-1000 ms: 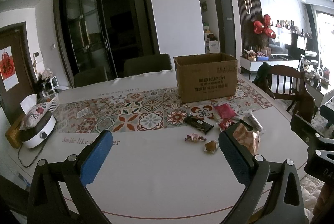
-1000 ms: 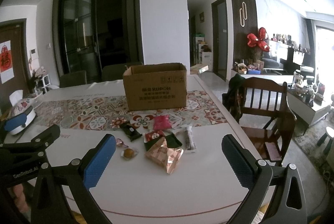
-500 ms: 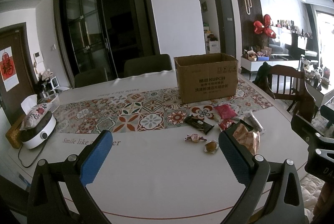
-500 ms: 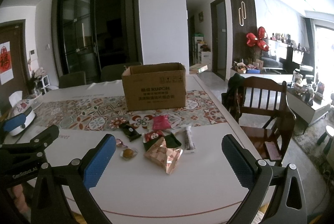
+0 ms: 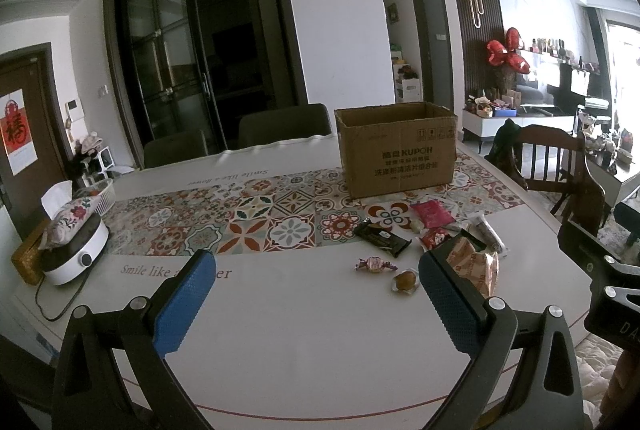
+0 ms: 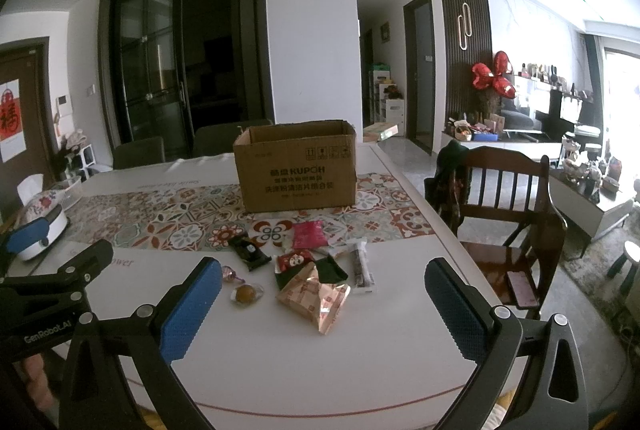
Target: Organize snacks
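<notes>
Nothing has moved since a second ago: both claws, left claw and right claw, hover spread and empty over the white bench. Nearest is the crinkly pink-and-gold foil snack bag; right claw should pinch it mid-body, then drop it into the open brown cardboard box behind.

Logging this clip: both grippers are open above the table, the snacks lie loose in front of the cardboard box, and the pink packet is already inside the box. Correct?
Not quite. The pink packet lies on the table runner in front of the cardboard box, as the right wrist view shows. The rest holds.
</notes>
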The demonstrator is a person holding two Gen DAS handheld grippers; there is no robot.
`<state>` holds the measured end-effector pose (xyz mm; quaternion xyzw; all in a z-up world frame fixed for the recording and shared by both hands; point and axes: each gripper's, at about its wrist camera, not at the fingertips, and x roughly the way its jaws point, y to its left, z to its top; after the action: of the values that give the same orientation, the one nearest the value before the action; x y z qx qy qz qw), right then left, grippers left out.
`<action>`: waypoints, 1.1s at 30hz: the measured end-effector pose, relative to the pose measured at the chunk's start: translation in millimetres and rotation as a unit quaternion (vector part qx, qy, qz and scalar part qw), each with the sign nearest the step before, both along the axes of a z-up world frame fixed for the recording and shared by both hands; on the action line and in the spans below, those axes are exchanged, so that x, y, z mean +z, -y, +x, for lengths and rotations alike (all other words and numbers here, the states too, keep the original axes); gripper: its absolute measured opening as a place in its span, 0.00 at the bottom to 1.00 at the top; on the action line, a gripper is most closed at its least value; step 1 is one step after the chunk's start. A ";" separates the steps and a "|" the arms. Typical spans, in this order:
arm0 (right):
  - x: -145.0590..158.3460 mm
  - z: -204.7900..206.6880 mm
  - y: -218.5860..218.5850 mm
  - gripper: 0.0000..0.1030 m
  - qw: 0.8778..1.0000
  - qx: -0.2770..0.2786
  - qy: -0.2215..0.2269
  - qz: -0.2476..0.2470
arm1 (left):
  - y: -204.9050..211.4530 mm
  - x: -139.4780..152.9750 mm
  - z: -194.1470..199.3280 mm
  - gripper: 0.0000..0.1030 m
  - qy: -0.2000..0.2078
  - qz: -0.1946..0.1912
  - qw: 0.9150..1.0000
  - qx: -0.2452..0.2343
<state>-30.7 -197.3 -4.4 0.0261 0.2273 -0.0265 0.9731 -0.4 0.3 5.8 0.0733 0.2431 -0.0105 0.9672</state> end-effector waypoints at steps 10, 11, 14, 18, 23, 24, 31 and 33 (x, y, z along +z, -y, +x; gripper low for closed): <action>-4.2 6.1 -2.3 0.99 1.000 0.013 -0.001 -0.005 | -2.3 3.6 7.3 1.00 0.001 0.007 1.000 -0.012; -4.6 8.7 -3.7 0.99 1.000 0.018 -0.001 -0.007 | -2.2 2.7 8.3 1.00 0.002 0.010 1.000 -0.014; -6.6 11.3 -4.3 0.99 1.000 0.024 -0.005 -0.005 | 3.7 -2.9 14.6 0.97 -0.002 0.018 0.999 -0.027; -16.1 27.9 -0.2 0.99 0.999 0.034 -0.027 -0.010 | 13.4 -13.7 29.8 0.92 -0.018 0.025 0.998 -0.055; -30.4 48.4 3.3 0.99 0.997 0.047 -0.060 -0.012 | 24.8 -28.7 48.9 0.85 -0.039 0.030 0.996 -0.081; -34.7 53.8 3.7 0.99 0.996 0.051 -0.067 -0.013 | 27.3 -34.1 54.8 0.84 -0.050 0.029 0.994 -0.088; -60.1 81.9 6.1 0.98 0.991 0.072 -0.113 -0.008 | 41.1 -65.9 86.0 0.75 -0.113 0.022 0.986 -0.117; -70.2 92.2 6.8 0.96 0.988 0.077 -0.132 -0.005 | 43.9 -73.9 92.9 0.74 -0.126 0.022 0.984 -0.123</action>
<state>61.5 -204.1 -74.6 -0.0001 0.3546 0.0439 0.9340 92.5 -43.6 -68.1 0.1214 0.3521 -0.1330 0.9185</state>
